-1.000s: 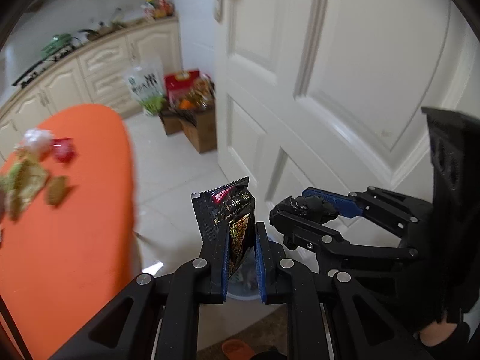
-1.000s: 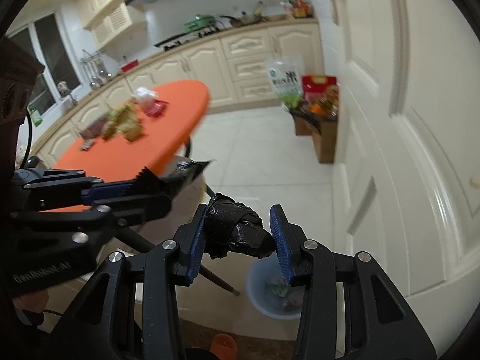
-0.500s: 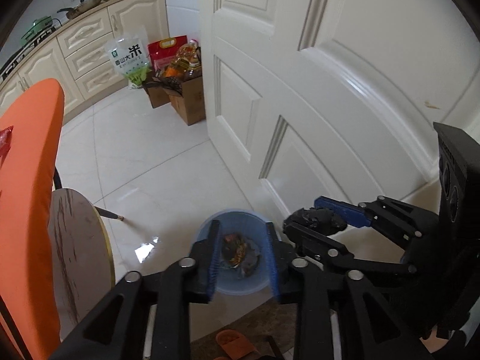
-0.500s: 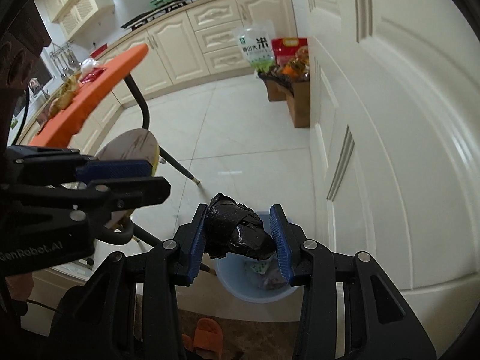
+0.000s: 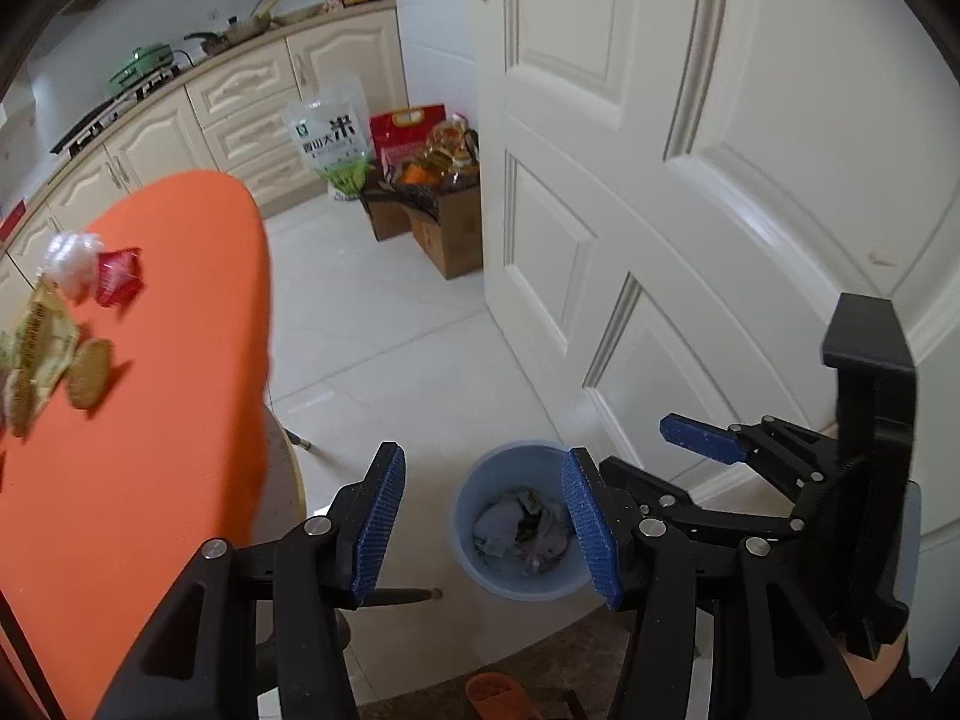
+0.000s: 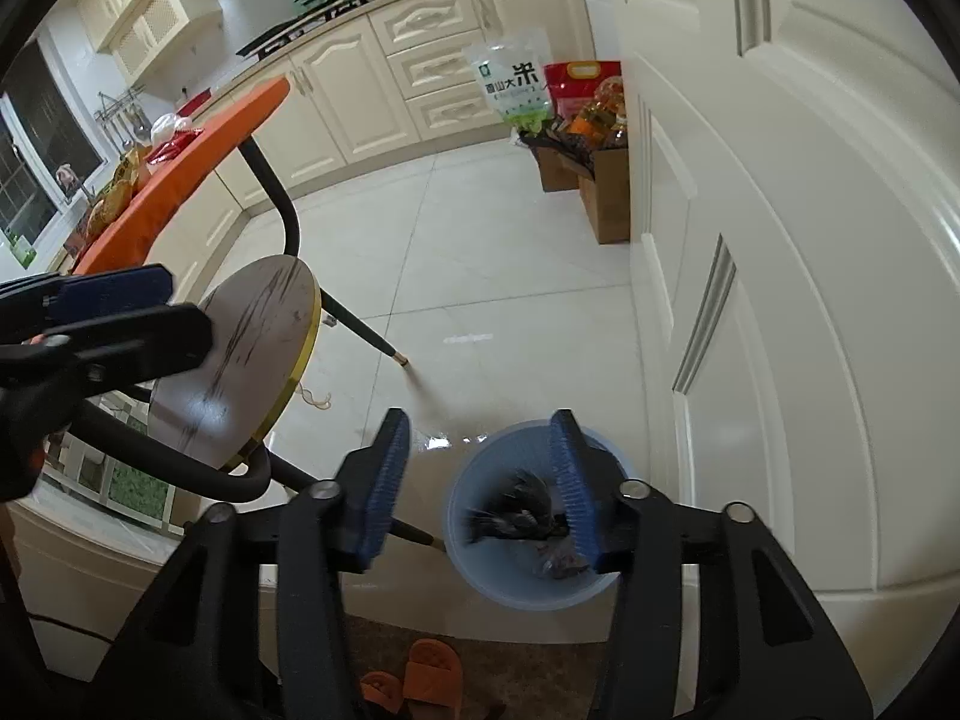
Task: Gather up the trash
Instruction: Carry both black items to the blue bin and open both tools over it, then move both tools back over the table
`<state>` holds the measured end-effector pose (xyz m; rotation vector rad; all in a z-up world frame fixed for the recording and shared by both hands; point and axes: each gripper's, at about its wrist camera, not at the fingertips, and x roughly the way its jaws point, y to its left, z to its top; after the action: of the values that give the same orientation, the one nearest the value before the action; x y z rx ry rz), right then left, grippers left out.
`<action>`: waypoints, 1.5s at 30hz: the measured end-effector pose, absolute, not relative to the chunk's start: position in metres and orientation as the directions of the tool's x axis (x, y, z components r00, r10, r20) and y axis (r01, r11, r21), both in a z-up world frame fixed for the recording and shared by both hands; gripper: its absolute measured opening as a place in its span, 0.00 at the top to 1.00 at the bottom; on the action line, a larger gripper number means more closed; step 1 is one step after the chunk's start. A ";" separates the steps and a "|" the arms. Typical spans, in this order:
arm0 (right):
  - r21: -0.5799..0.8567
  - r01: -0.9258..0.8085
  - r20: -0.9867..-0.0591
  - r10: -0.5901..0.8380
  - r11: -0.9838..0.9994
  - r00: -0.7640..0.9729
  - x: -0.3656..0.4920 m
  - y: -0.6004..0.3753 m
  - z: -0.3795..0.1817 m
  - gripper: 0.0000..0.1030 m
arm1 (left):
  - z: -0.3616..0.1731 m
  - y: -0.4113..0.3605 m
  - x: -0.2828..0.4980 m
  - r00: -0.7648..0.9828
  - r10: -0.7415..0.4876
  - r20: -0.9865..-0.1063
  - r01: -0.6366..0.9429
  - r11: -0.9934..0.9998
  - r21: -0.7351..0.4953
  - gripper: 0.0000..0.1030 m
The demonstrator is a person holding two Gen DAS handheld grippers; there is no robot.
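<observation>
Both claws, left claw (image 5: 480, 519) and right claw (image 6: 486, 486), gape released over the blue bin (image 5: 480, 483); worktop wrappers (image 5: 45, 348) at nine o'clock look light, crinkly, best pinched at an edge.

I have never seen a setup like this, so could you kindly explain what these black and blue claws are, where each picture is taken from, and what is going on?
There is no robot here: a person holds a two-finger tool in each hand, and each carries a fisheye camera looking forward along its blue-padded fingers. One picture comes from the left gripper, which also shows the right one off to its side; the other comes from the right gripper. Both are open and hold nothing. Both point down at a blue bin on the tiled floor by a white door; a crumpled black bag, blurred, is in or just above the bin, which already holds trash. More wrappers lie on the orange table, beside a round stool.
</observation>
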<state>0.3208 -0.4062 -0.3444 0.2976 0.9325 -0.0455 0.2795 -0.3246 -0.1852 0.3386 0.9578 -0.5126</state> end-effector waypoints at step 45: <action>0.106 -0.157 -0.725 0.184 0.982 0.664 0.477 -0.181 -0.230 0.10 | -0.134 0.056 0.413 0.579 0.009 -0.815 -0.178 0.977 -0.116 0.31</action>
<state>0.4775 -0.1811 -0.2297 0.0351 0.8221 0.1923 0.4127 0.0558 -0.1342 -0.1929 0.9480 0.1102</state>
